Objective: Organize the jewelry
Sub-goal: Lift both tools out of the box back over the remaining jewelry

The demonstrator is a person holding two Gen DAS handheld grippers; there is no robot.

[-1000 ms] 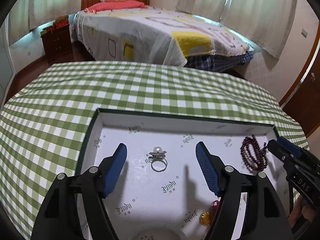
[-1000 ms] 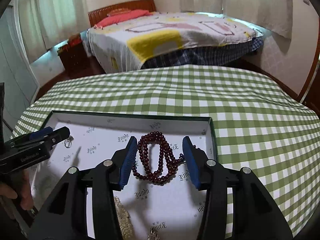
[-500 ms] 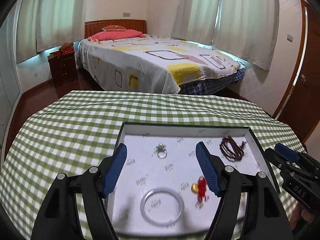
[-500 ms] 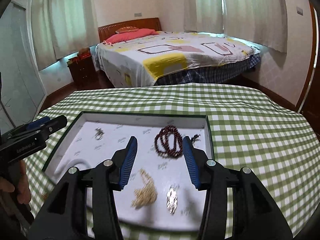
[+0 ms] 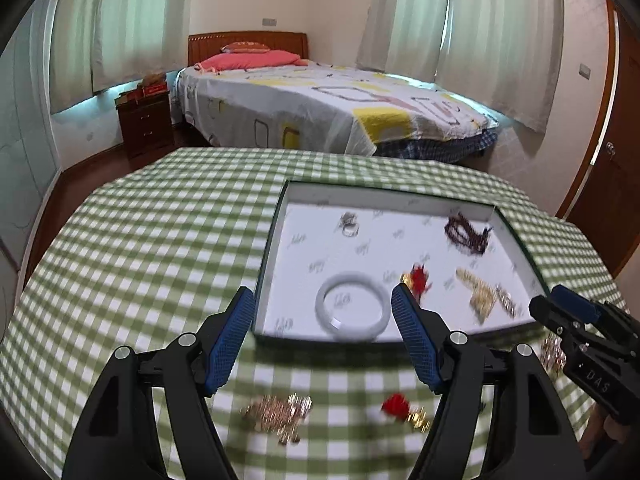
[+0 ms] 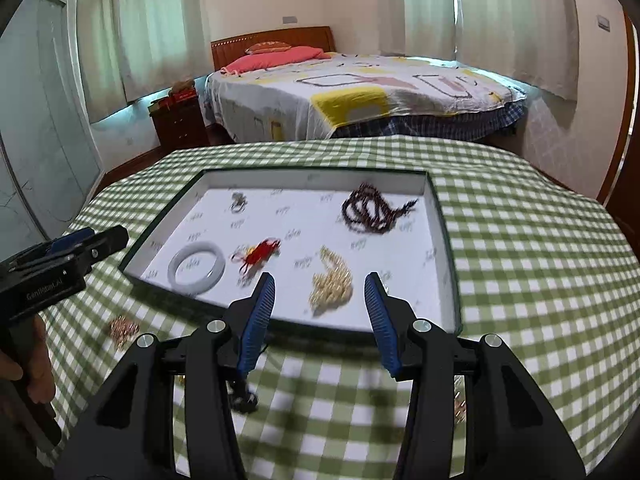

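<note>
Grippers above jewelry tray (image 6: 448, 264)
Left gripper (image 5: 322, 336) and right gripper (image 6: 320, 316) fingers gape empty; white bangle (image 5: 352, 306) lies between left fingers.

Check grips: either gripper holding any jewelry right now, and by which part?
Nothing held. Left gripper and right gripper both stand open and empty, above the near edge of the tray; the jewelry lies loose.

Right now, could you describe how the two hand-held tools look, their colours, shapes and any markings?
Both are black plastic frames. The left tool and the right tool each have two blue, ribbed finger pads on angular black arms joined with silver rivets. Seen from the side, the left tool's body carries the white lettering "GenRobot.AI", and the right tool's body shows "DAS". No sleeve is visible.
</note>
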